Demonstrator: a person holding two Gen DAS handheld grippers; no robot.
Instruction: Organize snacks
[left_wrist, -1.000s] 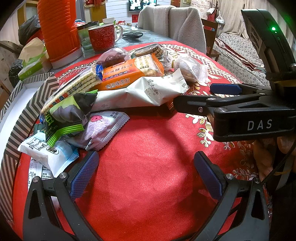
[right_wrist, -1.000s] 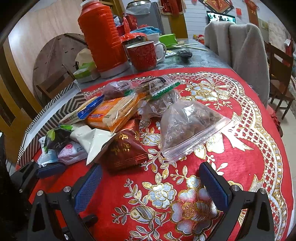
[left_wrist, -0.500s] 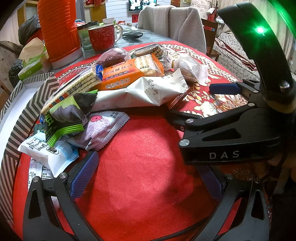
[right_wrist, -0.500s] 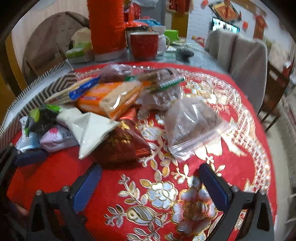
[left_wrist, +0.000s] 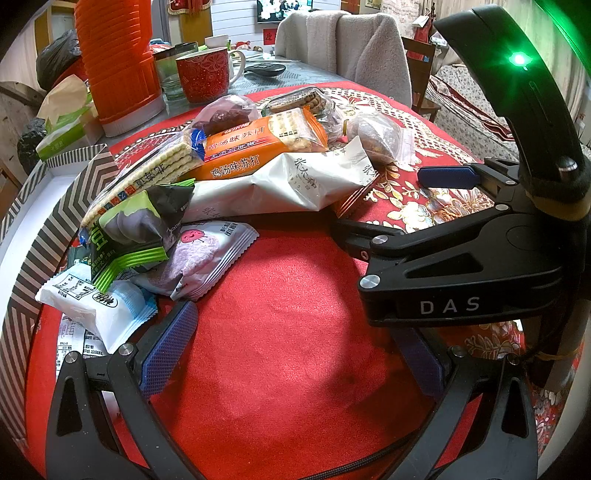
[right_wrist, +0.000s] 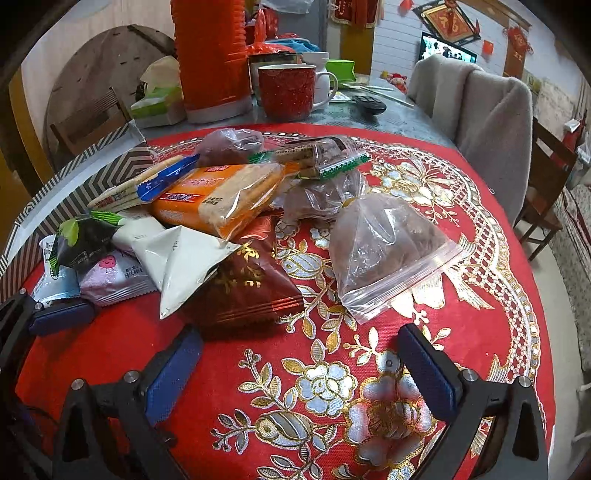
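Note:
A pile of snack packets lies on the red tablecloth (left_wrist: 288, 295): an orange cracker pack (left_wrist: 258, 144), a white packet (left_wrist: 280, 184), a green-black packet (left_wrist: 129, 229), a pink packet (left_wrist: 207, 258) and a pale blue packet (left_wrist: 99, 302). My left gripper (left_wrist: 295, 350) is open and empty just short of the pile. My right gripper (right_wrist: 299, 365) is open and empty in front of a dark red packet (right_wrist: 240, 291) and a clear zip bag (right_wrist: 384, 251); it also shows in the left wrist view (left_wrist: 388, 206), crossing over the left one.
A striped box (left_wrist: 55, 206) edges the pile on the left. Behind stand an orange thermos (right_wrist: 210, 55), a red mug (right_wrist: 288, 92), a tissue pack (right_wrist: 159, 107) and a remote (right_wrist: 369, 103). A chair with a grey cover (right_wrist: 480, 122) stands at the far right.
My right gripper has swung left and lower across the left wrist view, closer to the pile. The left gripper and the snacks have not moved.

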